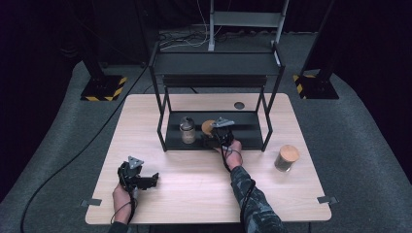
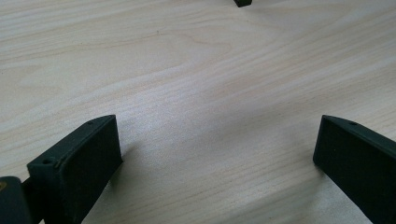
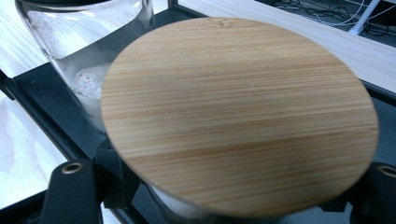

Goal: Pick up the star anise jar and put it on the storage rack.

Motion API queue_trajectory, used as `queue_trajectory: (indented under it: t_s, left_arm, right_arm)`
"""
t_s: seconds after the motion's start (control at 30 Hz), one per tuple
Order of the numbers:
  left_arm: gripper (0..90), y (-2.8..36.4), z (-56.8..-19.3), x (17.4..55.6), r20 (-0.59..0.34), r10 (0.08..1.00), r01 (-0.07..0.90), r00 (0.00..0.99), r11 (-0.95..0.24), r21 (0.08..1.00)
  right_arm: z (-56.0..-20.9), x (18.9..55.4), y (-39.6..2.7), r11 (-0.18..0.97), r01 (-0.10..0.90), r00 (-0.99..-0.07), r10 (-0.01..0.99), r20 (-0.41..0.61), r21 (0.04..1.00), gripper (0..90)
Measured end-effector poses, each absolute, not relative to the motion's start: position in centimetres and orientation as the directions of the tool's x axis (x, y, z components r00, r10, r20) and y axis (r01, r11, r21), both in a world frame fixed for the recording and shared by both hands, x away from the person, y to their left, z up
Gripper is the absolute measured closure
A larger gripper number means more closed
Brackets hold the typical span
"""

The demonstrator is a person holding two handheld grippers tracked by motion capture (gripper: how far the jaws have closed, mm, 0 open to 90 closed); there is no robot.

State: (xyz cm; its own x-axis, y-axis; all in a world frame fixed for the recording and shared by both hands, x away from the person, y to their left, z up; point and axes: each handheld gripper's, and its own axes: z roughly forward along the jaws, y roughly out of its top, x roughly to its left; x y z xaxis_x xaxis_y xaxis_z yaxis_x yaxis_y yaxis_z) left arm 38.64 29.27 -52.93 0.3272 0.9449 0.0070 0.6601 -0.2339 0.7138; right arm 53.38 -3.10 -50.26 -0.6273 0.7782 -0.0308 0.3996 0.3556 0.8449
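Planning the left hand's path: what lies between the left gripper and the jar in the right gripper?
Bare wooden table between left gripper and held jar, per high view.

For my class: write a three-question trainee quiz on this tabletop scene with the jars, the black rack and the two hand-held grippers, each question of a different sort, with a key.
1. True or false: the left gripper holds a jar.
2. Multiple choice: where is the jar with the wooden lid that the right gripper grips? A) on the bare table B) at the lower shelf of the black rack C) on the floor
3. Fill in: how many jars stand on the table outside the rack?

Key
1. False: its jaws stand open over bare wood.
2. B, beside a glass jar already on that shelf.
3. One, the jar at the right side.
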Motion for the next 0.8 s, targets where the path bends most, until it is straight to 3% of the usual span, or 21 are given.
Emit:
queue_trajectory:
  t_s: [0.8]
  left_arm:
    - [0.4, 29.27, -52.93, 38.63, 0.011, 0.945, 0.659, 0.328, -0.237, 0.714]
  right_arm:
    - [-50.72, 53.48, -2.9, 0.329, 0.391, -0.616, 0.787, -0.021, 0.86, 24.9]
